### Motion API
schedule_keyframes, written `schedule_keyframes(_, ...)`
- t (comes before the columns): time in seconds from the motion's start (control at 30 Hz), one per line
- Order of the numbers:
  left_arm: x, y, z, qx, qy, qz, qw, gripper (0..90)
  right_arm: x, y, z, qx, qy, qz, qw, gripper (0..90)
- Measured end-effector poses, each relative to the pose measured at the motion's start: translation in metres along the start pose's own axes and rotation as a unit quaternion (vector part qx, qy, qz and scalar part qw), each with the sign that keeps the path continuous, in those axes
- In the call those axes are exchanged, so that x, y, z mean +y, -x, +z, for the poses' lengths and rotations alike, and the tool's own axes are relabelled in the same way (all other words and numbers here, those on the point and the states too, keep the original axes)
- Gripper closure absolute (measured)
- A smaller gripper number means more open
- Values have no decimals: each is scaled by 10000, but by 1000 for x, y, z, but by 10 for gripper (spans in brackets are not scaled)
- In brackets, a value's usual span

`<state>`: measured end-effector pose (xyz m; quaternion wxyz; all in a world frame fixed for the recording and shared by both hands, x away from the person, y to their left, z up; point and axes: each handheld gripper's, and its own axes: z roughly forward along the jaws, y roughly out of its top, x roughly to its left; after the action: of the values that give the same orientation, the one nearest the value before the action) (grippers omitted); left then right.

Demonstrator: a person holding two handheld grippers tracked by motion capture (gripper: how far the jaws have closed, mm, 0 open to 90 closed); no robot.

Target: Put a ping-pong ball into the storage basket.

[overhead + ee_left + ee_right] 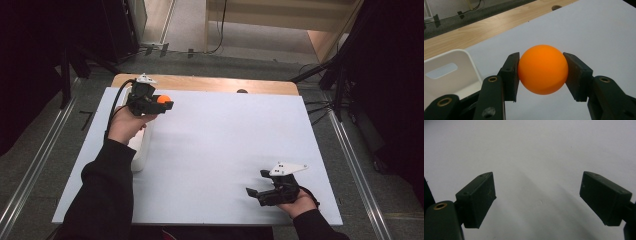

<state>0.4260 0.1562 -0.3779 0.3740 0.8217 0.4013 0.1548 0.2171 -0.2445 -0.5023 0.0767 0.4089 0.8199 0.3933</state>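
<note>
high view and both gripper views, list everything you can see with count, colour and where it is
ball: one, orange, clamped between the left gripper's jaws, above the table's far left part
container: one, white, with a slot handle in its end wall, on the table's left side under the left forearm
table: one, white surface over a wooden top whose far edge strip shows bare
hole: one, dark, in the wooden strip at the far edge
left gripper: one, black, shut on the ball, far left
right gripper: one, black, jaws wide apart with nothing between, near right
sleeves: two, black, entering from the bottom
</note>
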Motion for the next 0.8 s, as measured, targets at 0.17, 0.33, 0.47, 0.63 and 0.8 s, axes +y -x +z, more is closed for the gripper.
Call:
schedule_keyframes(0.17,-2,-6,-1,113,-12,4,9999,504,0,0,0,2,7,-8,10000,118)
schedule_keyframes(0.33,-4,-10,-3,195,9,-45,9998,504,1,0,1,10,21,3,10000,118)
schedule_keyframes(0.47,-6,-13,-4,249,16,-70,9997,504,2,0,1,31,14,-31,10000,118)
schedule_keyframes(0.63,-8,-17,-7,337,31,-124,9994,504,3,0,2,49,10,-36,10000,118)
schedule_keyframes(0.8,-10,-22,-9,412,51,-215,9989,504,4,0,4,58,21,-65,10000,118)
